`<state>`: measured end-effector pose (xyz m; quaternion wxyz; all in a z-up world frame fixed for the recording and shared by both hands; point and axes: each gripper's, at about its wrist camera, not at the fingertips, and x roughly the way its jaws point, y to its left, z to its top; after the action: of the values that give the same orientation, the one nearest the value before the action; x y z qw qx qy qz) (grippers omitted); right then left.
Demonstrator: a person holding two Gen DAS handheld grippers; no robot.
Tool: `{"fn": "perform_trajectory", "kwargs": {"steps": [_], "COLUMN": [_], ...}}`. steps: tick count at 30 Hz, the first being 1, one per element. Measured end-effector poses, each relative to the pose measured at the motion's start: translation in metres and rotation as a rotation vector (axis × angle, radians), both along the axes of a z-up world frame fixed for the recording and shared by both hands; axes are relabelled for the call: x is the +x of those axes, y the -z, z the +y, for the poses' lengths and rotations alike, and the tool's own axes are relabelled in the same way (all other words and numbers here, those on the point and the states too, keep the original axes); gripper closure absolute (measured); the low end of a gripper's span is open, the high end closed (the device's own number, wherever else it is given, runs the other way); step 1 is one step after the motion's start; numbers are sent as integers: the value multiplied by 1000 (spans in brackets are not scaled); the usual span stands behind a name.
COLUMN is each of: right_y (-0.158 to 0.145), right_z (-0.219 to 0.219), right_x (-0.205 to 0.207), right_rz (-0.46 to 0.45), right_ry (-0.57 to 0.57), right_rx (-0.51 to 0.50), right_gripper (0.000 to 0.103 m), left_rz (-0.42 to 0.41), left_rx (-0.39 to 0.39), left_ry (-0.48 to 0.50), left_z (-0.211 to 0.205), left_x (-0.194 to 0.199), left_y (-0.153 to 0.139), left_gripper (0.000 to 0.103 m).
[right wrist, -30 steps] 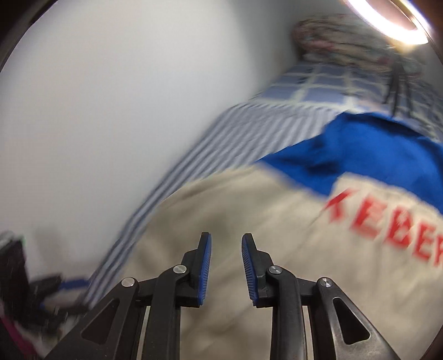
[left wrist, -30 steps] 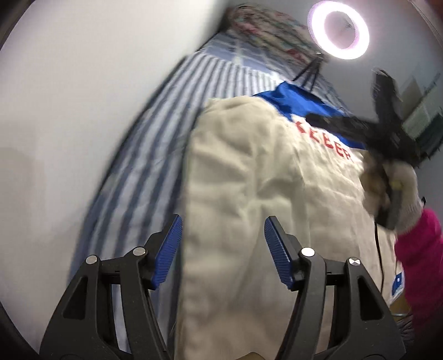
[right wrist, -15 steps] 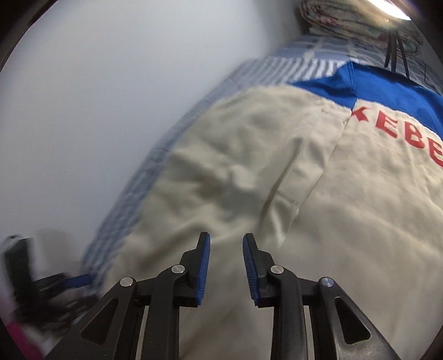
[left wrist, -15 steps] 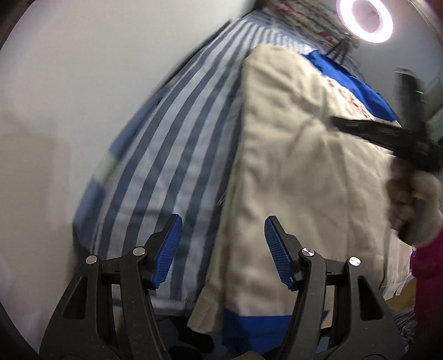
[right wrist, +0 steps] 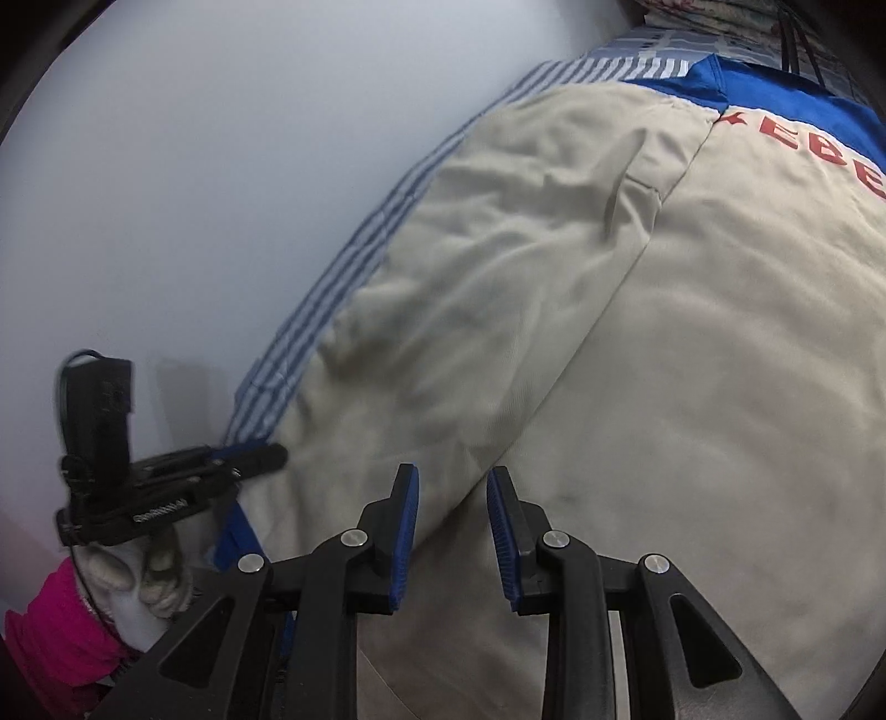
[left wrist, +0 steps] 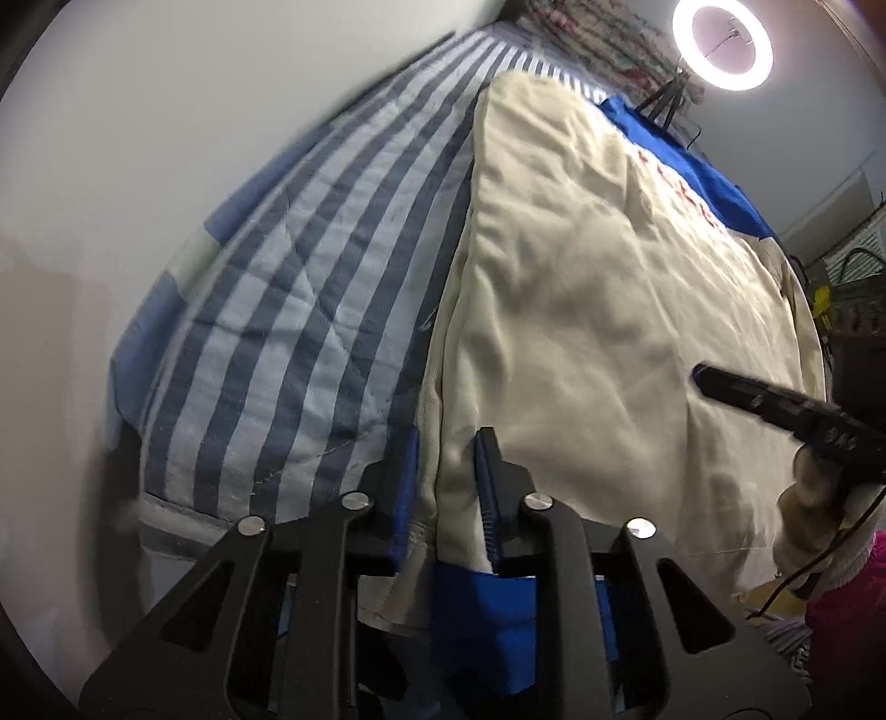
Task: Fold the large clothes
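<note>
A large cream jacket point(left wrist: 598, 310) with a blue yoke, blue hem and red letters lies spread on a striped bed; it also shows in the right wrist view point(right wrist: 637, 343). My left gripper point(left wrist: 446, 498) is shut on the jacket's near left hem corner, cream cloth pinched between the blue pads point(left wrist: 487, 493). It shows from the side in the right wrist view point(right wrist: 221, 465). My right gripper point(right wrist: 451, 526) hovers over the jacket's lower edge, jaws narrowly parted with nothing between them. It appears at the right in the left wrist view point(left wrist: 775, 410).
The blue-and-white striped bedsheet point(left wrist: 310, 310) runs along a white wall point(right wrist: 194, 194) on the left. A ring light point(left wrist: 722, 44) on a tripod and a folded patterned quilt point(left wrist: 603, 50) stand at the bed's far end. Shelving sits at the right point(left wrist: 853, 293).
My left gripper dropped to the jacket's near hem corner and closed on it. My right gripper came lower and nearer over the jacket, its jaws unchanged.
</note>
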<state>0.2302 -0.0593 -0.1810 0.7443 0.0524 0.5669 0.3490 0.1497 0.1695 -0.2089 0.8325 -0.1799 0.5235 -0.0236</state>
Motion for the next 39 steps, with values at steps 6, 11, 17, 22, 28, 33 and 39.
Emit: {"fn": "perform_trajectory", "kwargs": {"steps": [6, 11, 17, 22, 28, 33, 39], "right_y": [-30, -55, -48, -19, -7, -19, -31], "right_z": [12, 50, 111, 143, 127, 85, 28], "right_x": [13, 45, 73, 81, 83, 83, 81], "right_rz": [-40, -51, -41, -50, -14, 13, 20], "right_ry": [35, 11, -22, -42, -13, 58, 163], "right_rx": [16, 5, -83, -252, -188, -32, 127], "right_gripper": [56, 45, 45, 67, 99, 101, 101], "left_rz": [-141, -216, -229, -233, -231, -244, -284], "left_rx": [14, 50, 44, 60, 81, 98, 138], "left_ry": [35, 108, 135, 151, 171, 205, 286], "left_z": [-24, -51, -58, -63, -75, -89, -128], "left_x": [-14, -20, -17, -14, -11, -11, -11], "left_y": [-32, -48, -52, -51, -50, -54, -68], "left_gripper": [96, 96, 97, 97, 97, 98, 98]}}
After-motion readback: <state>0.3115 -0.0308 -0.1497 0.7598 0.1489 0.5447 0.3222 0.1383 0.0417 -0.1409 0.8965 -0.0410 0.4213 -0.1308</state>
